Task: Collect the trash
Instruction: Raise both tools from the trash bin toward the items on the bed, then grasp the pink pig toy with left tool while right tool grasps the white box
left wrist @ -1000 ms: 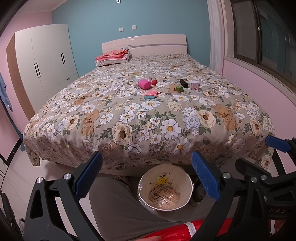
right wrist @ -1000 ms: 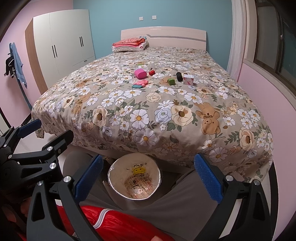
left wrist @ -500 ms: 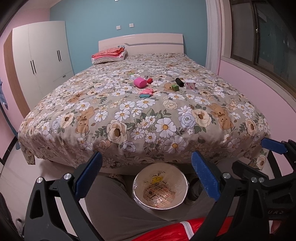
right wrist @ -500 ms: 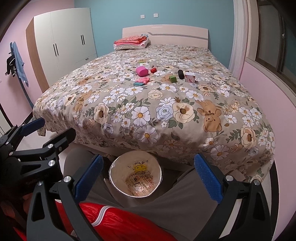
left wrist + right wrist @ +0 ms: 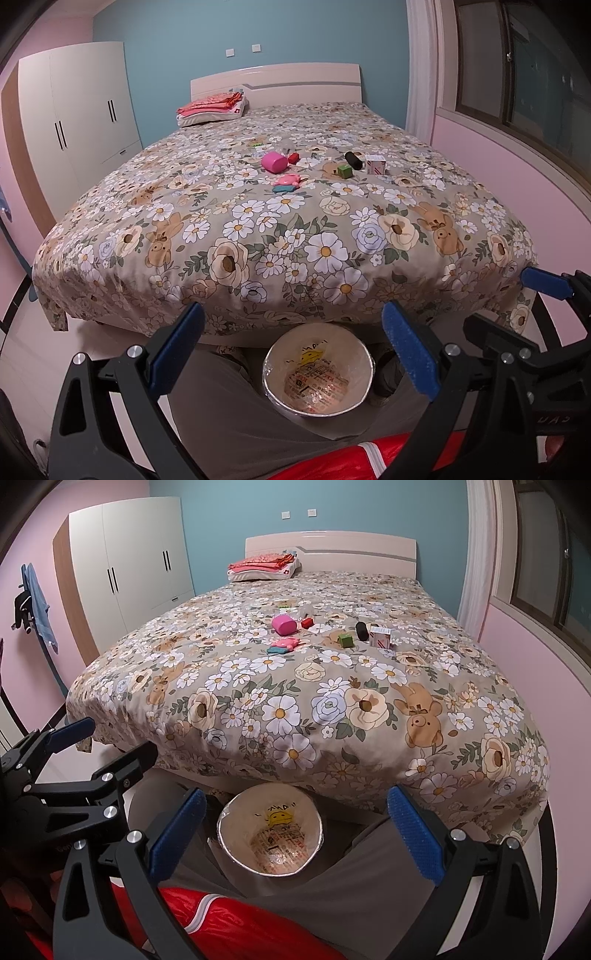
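Bed: I see a wide bed with a floral quilt of daisies and bears (image 5: 280,229), cream headboard at the far end.
Far corner: a folded pink-and-red cloth pile (image 5: 212,107) on a white pillow (image 5: 207,117).
Middle, left group: a pink plastic cup on its side (image 5: 274,162), a small red block (image 5: 293,157), a pink toy (image 5: 287,180) touching a teal piece (image 5: 283,189).
Middle, right group: a green cube (image 5: 344,171), a black cylinder (image 5: 353,160), a small white-and-pink carton (image 5: 376,165).
Floor: pale tiles (image 5: 22,343); a lined white waste bin (image 5: 275,356) stands at the bed's foot.

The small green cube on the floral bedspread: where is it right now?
The small green cube lies mid-bed in both views, right of centre, just in front of the black cylinder and left of the white-and-pink carton.
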### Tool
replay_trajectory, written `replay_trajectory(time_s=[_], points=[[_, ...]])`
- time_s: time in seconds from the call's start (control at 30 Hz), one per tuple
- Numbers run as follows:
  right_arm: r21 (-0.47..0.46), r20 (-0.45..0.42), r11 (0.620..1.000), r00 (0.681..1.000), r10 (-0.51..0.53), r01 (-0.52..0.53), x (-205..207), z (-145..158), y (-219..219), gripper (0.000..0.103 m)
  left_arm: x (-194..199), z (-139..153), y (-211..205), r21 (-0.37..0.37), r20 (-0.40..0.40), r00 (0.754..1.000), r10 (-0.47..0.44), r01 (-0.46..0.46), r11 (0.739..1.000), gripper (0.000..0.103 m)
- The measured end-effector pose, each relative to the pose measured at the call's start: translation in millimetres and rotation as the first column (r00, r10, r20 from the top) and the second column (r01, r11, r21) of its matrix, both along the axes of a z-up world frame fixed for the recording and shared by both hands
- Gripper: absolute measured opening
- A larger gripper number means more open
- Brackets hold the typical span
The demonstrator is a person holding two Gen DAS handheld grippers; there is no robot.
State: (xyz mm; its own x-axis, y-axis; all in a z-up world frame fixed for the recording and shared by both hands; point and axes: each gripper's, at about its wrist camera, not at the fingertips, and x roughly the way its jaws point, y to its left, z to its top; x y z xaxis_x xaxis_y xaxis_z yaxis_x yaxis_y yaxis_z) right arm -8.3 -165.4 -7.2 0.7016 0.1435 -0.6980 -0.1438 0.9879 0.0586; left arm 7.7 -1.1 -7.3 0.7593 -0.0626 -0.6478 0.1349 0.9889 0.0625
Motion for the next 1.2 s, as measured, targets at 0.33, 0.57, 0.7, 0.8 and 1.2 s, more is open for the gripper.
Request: replay_trajectory(time_s=[0.33, 0.57, 0.7, 0.8, 1.2], points=[[-0.027, 0.013, 1.000, 1.000, 0.007, -0.006, 12.7, 2.3, 1.3, 0.100, 13.5, 2.2, 2.4, 0.003, -0.002, 1.000, 0.004, -0.004, 1.000, 0.095], [-0.019, 0.019, 1.000, 1.000, 0.008, -0.008, 30.9, 3.5, -4.4, 0.100, 39.0, 4.2, 3.3, -0.004, -0.016, 1.000, 0.017, -0.017, 1.000, 0.095], [0.008, 0.017, 1.000, 1.000, 0.004, -0.005, 49.1, 4.4, -10.7, 0.100, 63.1, 6.9, 4.5, -0.022, -0.032, 0.999, 0.019, -0.019, 1.000, 0.095], [0.017, 0.010, 1.000, 1.000, 0.003, -0.004, 66.1, 6.2, -14.1, 0.100, 80.6, 10.2, 4.7, -0.027, -0.040, 0.999, 0.025, -0.026, 0.999, 0.095], [0.043, -0.027, 0.999, 0.999, -0.031, 0.033, 145.4, 8.1, -35.5, 0.100, 171.7, 14.2, -5.0, -0.053, -0.084, 0.996, 0.021, -0.025, 0.998, 0.095]])
